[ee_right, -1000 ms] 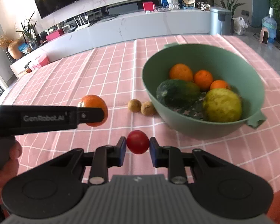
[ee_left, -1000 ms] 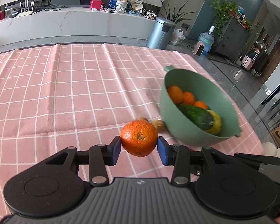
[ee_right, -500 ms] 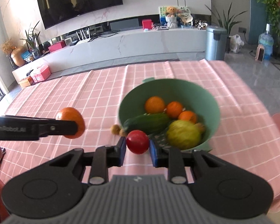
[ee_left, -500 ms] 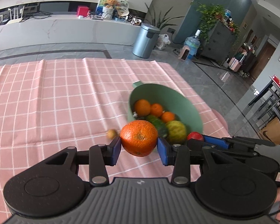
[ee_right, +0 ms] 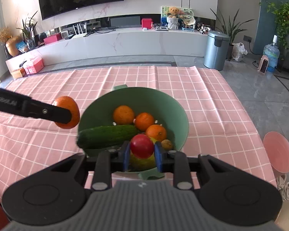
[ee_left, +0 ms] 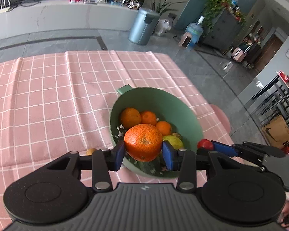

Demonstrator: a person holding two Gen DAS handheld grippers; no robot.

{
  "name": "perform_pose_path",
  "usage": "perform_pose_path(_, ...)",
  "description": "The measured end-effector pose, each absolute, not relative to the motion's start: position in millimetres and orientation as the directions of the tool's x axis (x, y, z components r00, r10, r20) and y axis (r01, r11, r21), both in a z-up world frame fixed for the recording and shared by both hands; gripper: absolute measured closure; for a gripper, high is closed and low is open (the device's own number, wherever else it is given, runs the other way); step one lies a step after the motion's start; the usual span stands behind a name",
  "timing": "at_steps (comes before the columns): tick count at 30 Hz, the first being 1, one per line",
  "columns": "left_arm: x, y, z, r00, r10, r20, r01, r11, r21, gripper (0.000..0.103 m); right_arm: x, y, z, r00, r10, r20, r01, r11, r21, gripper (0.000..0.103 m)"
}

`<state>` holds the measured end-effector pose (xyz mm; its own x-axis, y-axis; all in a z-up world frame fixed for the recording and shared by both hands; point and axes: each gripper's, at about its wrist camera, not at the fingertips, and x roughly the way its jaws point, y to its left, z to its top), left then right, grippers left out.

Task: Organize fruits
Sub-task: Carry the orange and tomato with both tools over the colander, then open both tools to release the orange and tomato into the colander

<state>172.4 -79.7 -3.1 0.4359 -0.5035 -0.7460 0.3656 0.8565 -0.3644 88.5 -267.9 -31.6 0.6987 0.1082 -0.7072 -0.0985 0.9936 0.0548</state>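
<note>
My left gripper is shut on a large orange and holds it above the near left rim of the green bowl. My right gripper is shut on a small red fruit above the bowl's near side. The bowl holds three small oranges, a cucumber, a yellow-green fruit and a small brown fruit. The right gripper with its red fruit shows at the right of the left wrist view. The left gripper's orange shows in the right wrist view.
The bowl stands on a pink checked tablecloth near the table's right edge. A small brown fruit lies on the cloth left of the bowl. A pink stool stands off the right edge. Grey floor lies beyond.
Both grippers have risen and moved forward over the bowl with their fruits still held. The bowl now lies below them rather than ahead.
</note>
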Motion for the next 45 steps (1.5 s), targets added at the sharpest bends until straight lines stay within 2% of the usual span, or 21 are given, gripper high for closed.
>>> perform_pose_path(8,211,-104,-24,0.365,-0.428,-0.827,0.341,0.888,-0.310,0.056,116,-274,-47,0.682,0.116,-0.722,-0.103,0.993,0.062,0.080)
perform_pose_path(14,222,-117,-34,0.348,-0.382,-0.856,0.332,0.904,-0.269,0.056,137,-274,-59,0.670,0.124,-0.732,-0.124,0.991,0.054,0.080)
perform_pose_path(27,222,-121,-38,0.384,-0.345,-0.857,0.326,0.919,-0.224,0.054,180,-267,-72,0.663,0.093,-0.743,-0.170,0.985,-0.028,0.080)
perform_pose_path(29,220,-121,-37,0.390,-0.347,-0.853,0.334,0.916,-0.220,0.045,185,-266,-74,0.660,0.089,-0.746,-0.174,0.984,-0.037,0.080)
perform_pose_path(31,219,-120,-35,0.391,-0.358,-0.848,0.342,0.912,-0.227,0.044,190,-265,-76,0.656,0.084,-0.750,-0.176,0.983,-0.044,0.080)
perform_pose_path(37,205,-111,-19,0.429,-0.395,-0.812,0.354,0.901,-0.251,0.044,202,-264,-79,0.652,0.067,-0.755,-0.163,0.985,-0.054,0.080)
perform_pose_path(45,189,-91,-7,0.467,-0.379,-0.799,0.311,0.916,-0.253,0.044,217,-261,-86,0.636,0.041,-0.771,-0.144,0.987,-0.066,0.080)
